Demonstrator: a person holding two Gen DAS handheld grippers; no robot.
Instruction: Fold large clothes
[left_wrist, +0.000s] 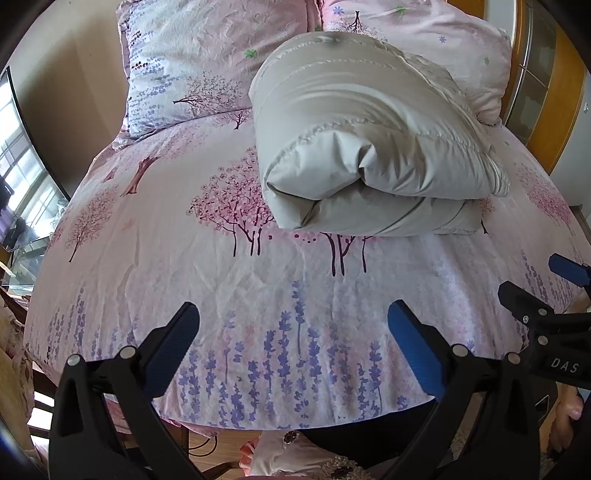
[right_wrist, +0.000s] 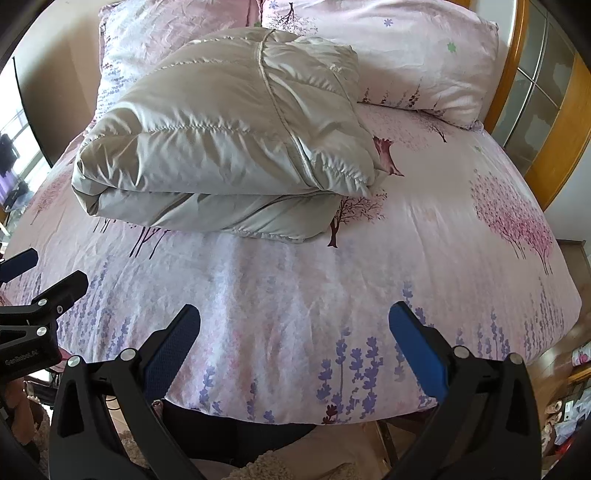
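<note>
Bed sheet (left_wrist: 155, 258), pink with printed trees and purple flowers, lightly creased, fills the view under both tools. Left gripper (left_wrist: 293, 325): fingers spread apart, nothing between them, held over the near edge of the bed. Right gripper (right_wrist: 294, 325): likewise spread and empty, beside the left one. Folded grey padded jacket (left_wrist: 369, 147) lies ahead of both tools, mid-bed, its far end against two matching pillows (right_wrist: 406, 51). Wooden headboard (right_wrist: 513, 62) behind, at right. Window (left_wrist: 22, 155) to the far left.
</note>
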